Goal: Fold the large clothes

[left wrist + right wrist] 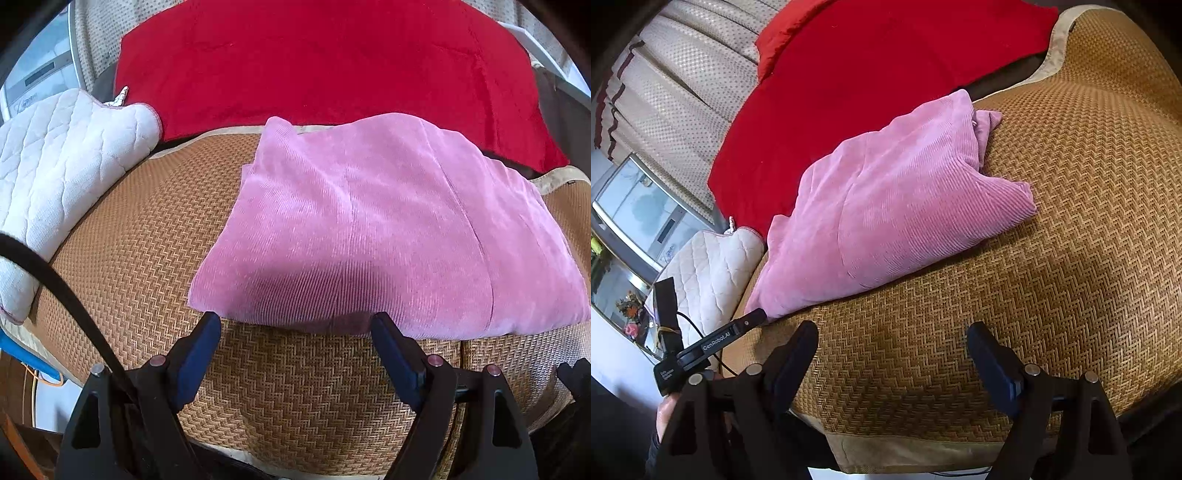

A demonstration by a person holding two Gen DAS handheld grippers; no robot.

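At the bottom of each wrist view, the left gripper (pixel 295 325) and the right gripper (pixel 892 334) are standing with jaws spread wide and nothing between them. Both are hovering over a brown herringbone-woven mat (pixel 147 229). The folded pink corduroy garment (pixel 369 229) is lying on that mat at frame centre, its long axis running left to right. A white quilted pad (pixel 55 166) is sitting at left, a red blanket (pixel 332 66) is spreading across the top.

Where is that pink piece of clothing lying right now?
The pink garment lies folded on the woven mat, in front of the red blanket, with the white quilted pad to its left.
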